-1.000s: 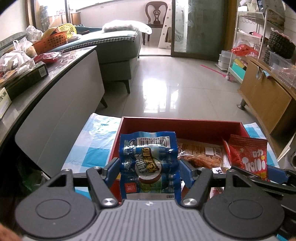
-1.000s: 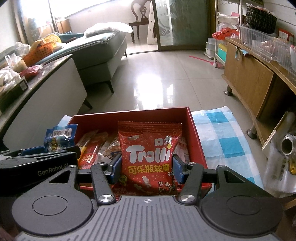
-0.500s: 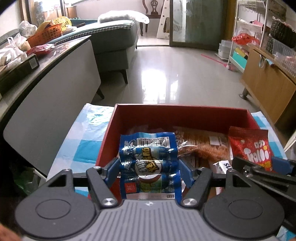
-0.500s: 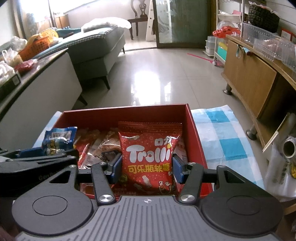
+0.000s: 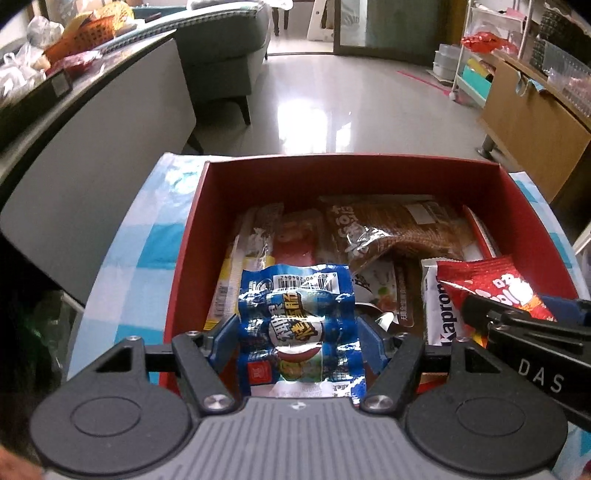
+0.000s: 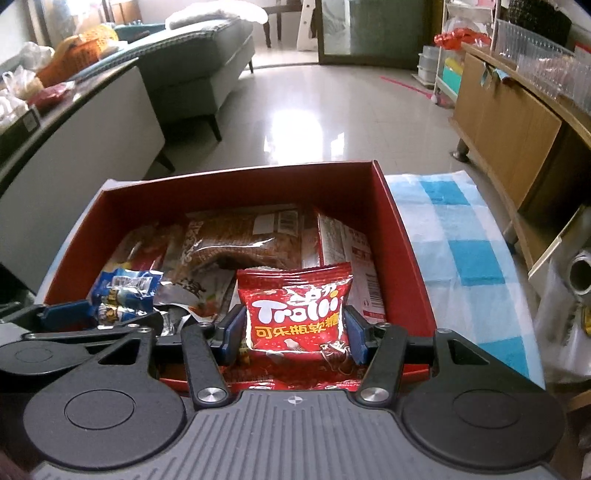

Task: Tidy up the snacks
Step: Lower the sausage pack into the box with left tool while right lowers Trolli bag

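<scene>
Both grippers are clamping packets over the red box (image 5: 369,173): left gripper (image 5: 297,338) squeezing the blue sausage pack (image 5: 295,325), right gripper (image 6: 293,332) at its 3 o'clock pinching the Trolli bag (image 6: 295,310).

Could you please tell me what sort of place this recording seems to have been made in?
Most likely a home living room: a grey-green sofa stands on a glossy tiled floor, a wooden sideboard lines the right wall, and a glass sliding door closes the far end.
</scene>
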Demonstrator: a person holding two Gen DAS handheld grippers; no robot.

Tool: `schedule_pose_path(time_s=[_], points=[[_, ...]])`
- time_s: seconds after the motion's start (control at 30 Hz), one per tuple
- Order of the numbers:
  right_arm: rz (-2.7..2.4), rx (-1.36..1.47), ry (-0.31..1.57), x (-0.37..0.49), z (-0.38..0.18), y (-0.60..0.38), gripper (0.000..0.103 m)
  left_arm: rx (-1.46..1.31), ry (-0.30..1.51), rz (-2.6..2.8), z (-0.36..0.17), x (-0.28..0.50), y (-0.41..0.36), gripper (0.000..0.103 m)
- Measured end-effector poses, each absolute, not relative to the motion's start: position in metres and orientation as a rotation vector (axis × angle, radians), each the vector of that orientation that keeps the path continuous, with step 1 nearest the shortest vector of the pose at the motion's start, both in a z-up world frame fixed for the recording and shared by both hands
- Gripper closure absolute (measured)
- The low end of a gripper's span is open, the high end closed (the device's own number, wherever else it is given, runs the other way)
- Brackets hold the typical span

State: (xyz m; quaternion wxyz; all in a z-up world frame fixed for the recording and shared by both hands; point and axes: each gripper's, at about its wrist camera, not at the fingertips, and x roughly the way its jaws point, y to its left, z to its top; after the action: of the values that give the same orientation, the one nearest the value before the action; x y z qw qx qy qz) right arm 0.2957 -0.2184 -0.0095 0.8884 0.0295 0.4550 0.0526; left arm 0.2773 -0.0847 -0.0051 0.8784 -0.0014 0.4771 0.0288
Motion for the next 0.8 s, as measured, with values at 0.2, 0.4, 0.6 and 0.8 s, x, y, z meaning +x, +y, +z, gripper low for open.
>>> schedule_pose_path(time_s=[0.2,0.4,0.6,0.8], points=[[0.117,0.053,0.971,0.288,-0.008,-0.218,0.039,0.002,1.008,0.055,-0.004,0.276,-0.086,0.041],[0.112,0.042,0.966,0.290,-0.008,-0.216,0.038,-0.023,1.018,0.054,-0.002,0.281,-0.081,0.041],[0.088,0.036,0.948,0.292,-0.008,-0.216,0.032,-0.027,1.012,0.054,-0.002,0.282,-0.078,0.041],[0.082,0.033,0.923,0.290,-0.002,-0.217,0.030,-0.029,0.986,0.055,0.006,0.277,-0.080,0.041]])
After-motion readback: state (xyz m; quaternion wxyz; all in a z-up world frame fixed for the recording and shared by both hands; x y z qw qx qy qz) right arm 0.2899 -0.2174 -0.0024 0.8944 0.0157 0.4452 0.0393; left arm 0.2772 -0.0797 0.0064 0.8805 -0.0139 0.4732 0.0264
